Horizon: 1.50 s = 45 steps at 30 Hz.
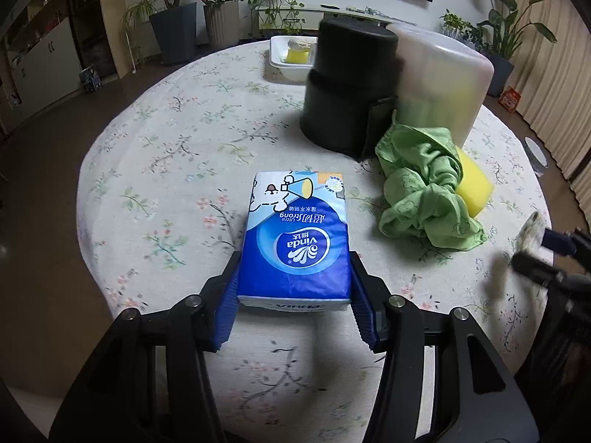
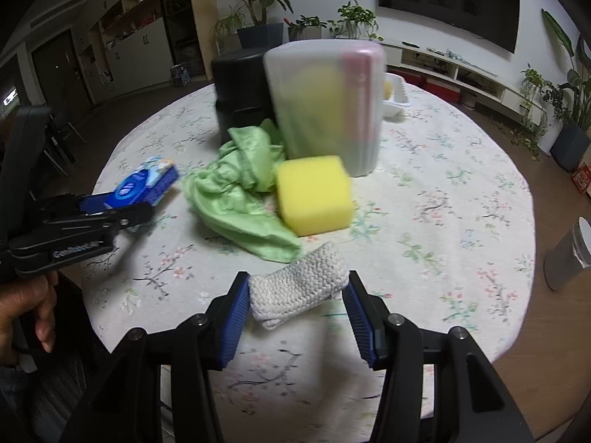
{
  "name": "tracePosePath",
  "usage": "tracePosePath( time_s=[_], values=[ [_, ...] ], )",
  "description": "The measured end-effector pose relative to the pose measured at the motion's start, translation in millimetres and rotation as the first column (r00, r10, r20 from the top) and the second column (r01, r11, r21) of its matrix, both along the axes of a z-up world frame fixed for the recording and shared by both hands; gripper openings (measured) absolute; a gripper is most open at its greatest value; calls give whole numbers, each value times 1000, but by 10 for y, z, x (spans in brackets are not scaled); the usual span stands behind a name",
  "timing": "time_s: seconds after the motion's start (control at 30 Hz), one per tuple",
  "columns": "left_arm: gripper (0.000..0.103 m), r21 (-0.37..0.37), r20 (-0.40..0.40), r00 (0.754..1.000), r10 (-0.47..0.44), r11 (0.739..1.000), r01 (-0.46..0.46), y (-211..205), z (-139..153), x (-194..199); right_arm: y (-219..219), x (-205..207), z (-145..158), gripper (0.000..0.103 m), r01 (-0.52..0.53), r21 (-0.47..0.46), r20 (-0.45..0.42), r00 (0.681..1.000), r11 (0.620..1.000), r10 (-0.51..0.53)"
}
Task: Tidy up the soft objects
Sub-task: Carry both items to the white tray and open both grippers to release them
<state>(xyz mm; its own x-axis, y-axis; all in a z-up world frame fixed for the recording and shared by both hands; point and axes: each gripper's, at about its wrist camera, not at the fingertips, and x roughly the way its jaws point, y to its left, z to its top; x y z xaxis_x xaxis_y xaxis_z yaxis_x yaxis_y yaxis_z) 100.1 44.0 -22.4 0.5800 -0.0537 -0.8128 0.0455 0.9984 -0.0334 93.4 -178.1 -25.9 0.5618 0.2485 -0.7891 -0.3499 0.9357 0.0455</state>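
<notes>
My left gripper [image 1: 293,284] is shut on a blue Vinda tissue pack [image 1: 295,243], its pads pressing both long sides, just above the floral tablecloth. The pack also shows in the right wrist view [image 2: 142,182]. My right gripper [image 2: 295,295] is shut on a white knitted cloth [image 2: 299,286] held over the table. A crumpled green cloth [image 2: 240,192] lies beside a yellow sponge [image 2: 314,193]; both also show in the left wrist view, the cloth [image 1: 424,192] and the sponge [image 1: 474,184].
A black bin [image 1: 347,85] and a translucent bin [image 1: 439,81] stand upside-down at the table's [image 1: 147,170] middle back. A white tray [image 1: 284,62] holding a yellow sponge sits at the far edge. Potted plants and cabinets ring the room.
</notes>
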Motion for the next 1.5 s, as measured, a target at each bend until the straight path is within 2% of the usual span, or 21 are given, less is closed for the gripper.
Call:
tracePosePath(
  time_s=[0.27, 0.47, 0.63, 0.8, 1.17, 1.27, 1.5],
  values=[
    [51, 25, 4, 1000, 30, 999, -30, 331, 131, 194, -480, 265, 183, 54, 89, -29, 30, 996, 996, -88],
    [51, 53, 11, 998, 65, 996, -65, 688, 249, 557, -849, 633, 314, 54, 147, -69, 62, 988, 987, -142],
    [51, 88, 35, 996, 78, 993, -80, 911, 430, 955, -1156, 1112, 455, 54, 185, -105, 87, 981, 977, -176],
    [51, 123, 53, 997, 58, 990, -64, 949, 582, 1438, -1341, 1705, 587, 54, 198, -112, 94, 978, 974, -188],
    [51, 118, 57, 997, -42, 992, 36, 728, 614, 2390, -1252, 2969, 703, 54, 159, -148, 96, 985, 976, -146],
    [51, 96, 56, 995, -77, 993, 71, 636, 592, 2630, -1161, 3248, 704, 54, 133, -150, 94, 988, 980, -120],
    [51, 98, 49, 983, -179, 980, 174, 296, 512, 3006, -768, 3797, 637, 54, 31, -148, 74, 997, 988, -20]
  ],
)
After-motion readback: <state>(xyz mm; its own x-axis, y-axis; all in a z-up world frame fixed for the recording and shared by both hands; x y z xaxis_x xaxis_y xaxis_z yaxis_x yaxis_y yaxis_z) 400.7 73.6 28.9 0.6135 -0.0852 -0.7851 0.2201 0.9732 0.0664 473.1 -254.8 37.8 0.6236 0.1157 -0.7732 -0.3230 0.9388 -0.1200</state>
